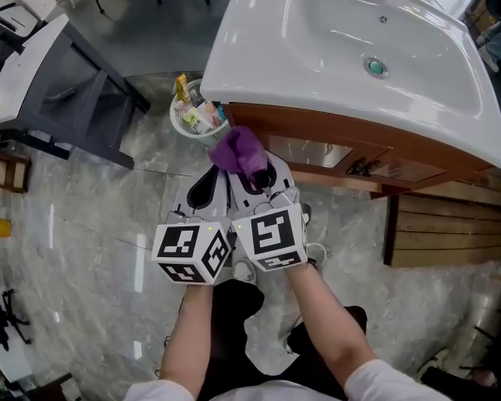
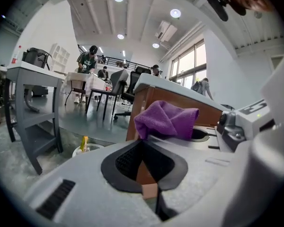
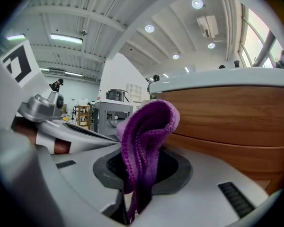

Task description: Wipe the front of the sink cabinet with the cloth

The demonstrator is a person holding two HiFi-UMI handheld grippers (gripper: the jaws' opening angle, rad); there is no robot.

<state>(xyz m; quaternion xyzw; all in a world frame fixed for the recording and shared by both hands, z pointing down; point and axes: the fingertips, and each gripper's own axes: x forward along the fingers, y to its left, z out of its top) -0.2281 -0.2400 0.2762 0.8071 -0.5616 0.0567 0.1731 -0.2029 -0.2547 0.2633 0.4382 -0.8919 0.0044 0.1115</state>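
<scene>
The sink cabinet's wooden front [image 1: 334, 144] runs under the white basin [image 1: 351, 40]. My right gripper [image 1: 259, 174] is shut on a purple cloth [image 1: 238, 150], which bunches up out of its jaws near the cabinet's left front corner. In the right gripper view the cloth [image 3: 144, 141] stands just short of the wood panels [image 3: 227, 122]; I cannot tell whether it touches them. My left gripper [image 1: 202, 189] sits close beside the right one, shut with nothing in it. The left gripper view shows the cloth [image 2: 165, 119] in front of the cabinet [image 2: 149, 98].
A white basket of bottles [image 1: 196, 115] stands on the marble floor left of the cabinet. A grey table [image 1: 58, 82] is further left. Wooden slats [image 1: 451, 224] lie under the cabinet's right end. People and chairs [image 2: 92, 65] are far off in the room.
</scene>
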